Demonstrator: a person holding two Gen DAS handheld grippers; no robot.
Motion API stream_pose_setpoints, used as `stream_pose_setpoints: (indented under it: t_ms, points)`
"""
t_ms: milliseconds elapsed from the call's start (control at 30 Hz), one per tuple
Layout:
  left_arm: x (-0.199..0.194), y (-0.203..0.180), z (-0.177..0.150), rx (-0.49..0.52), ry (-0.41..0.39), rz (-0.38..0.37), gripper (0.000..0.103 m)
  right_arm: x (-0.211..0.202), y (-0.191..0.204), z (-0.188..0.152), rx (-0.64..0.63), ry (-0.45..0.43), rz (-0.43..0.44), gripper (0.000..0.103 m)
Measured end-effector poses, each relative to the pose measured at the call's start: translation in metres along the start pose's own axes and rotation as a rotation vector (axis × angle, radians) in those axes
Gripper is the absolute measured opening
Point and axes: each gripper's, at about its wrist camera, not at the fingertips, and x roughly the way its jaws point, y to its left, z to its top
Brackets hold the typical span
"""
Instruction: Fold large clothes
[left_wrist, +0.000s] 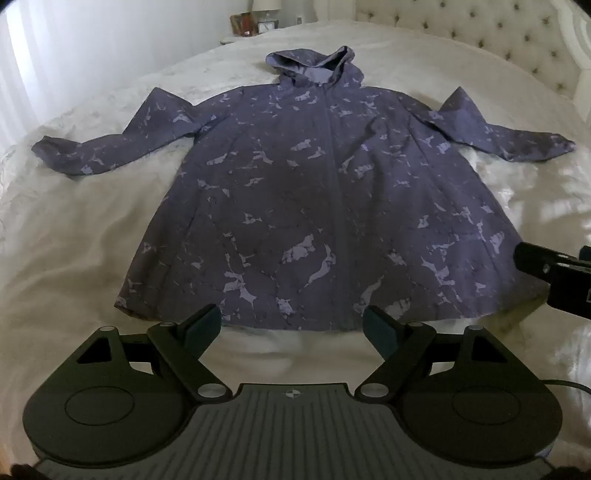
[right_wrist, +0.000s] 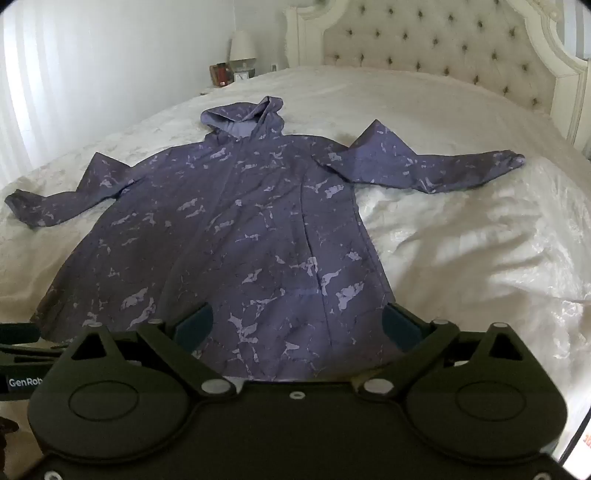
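The jacket (left_wrist: 325, 199) lies flat, front up, on the bed (left_wrist: 74, 240), filling the centre of both of your views: hood (left_wrist: 314, 64) toward the top, 2 sleeves spread to left and right. Your left gripper (left_wrist: 291, 325) hangs at bottom centre above the hem, fingers wide, nothing between them. Your right gripper (right_wrist: 297, 328) hangs over the hem's lower part, fingers likewise wide and empty.
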Motion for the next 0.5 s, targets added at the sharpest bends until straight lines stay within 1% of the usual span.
stream_pose_setpoints:
  t_ms: [500]
  points:
    - [0.0020,0.0019,-0.0001,0.000,0.008,0.001,0.084,0.0040,0.0015,-0.0039,0.005,0.013,-0.002,0.099]
